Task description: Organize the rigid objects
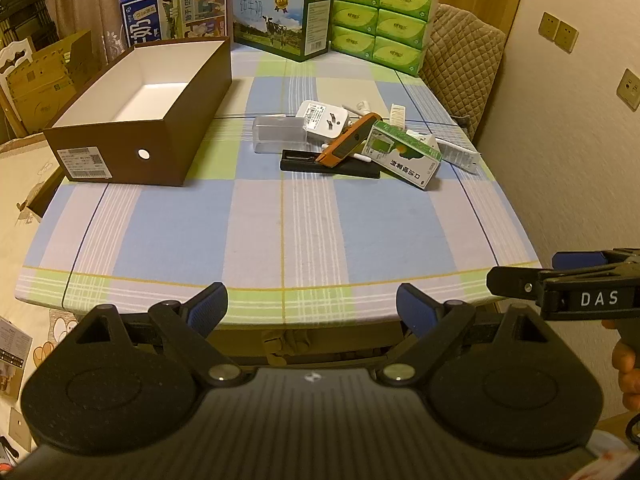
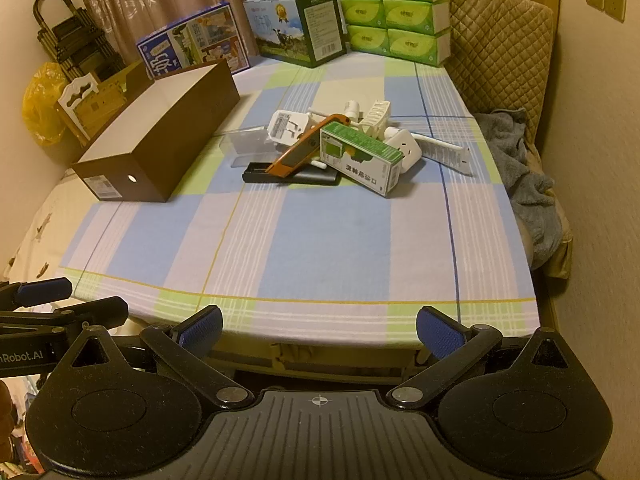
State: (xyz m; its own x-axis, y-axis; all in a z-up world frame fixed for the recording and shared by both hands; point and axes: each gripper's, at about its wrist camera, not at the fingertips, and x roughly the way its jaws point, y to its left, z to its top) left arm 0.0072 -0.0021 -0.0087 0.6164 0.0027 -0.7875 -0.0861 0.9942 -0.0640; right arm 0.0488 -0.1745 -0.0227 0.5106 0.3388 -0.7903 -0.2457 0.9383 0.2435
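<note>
Brown box (image 1: 160, 120) long axis runs near-far, hole end twd cam.

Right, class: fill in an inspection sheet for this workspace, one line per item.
Surface: checked tablecloth, near half bare.
Job's things: open brown box, nothing seen inside; pile holding green carton, orange tool, black tray, white plug, clear case.
Clutter: milk cartons, tissue packs at far edge.
Grippers: left gripper and right gripper both open, holding nothing.
Cables: nothing seen.
Surroundings: curtain, quilted chair, wall sockets.
</note>
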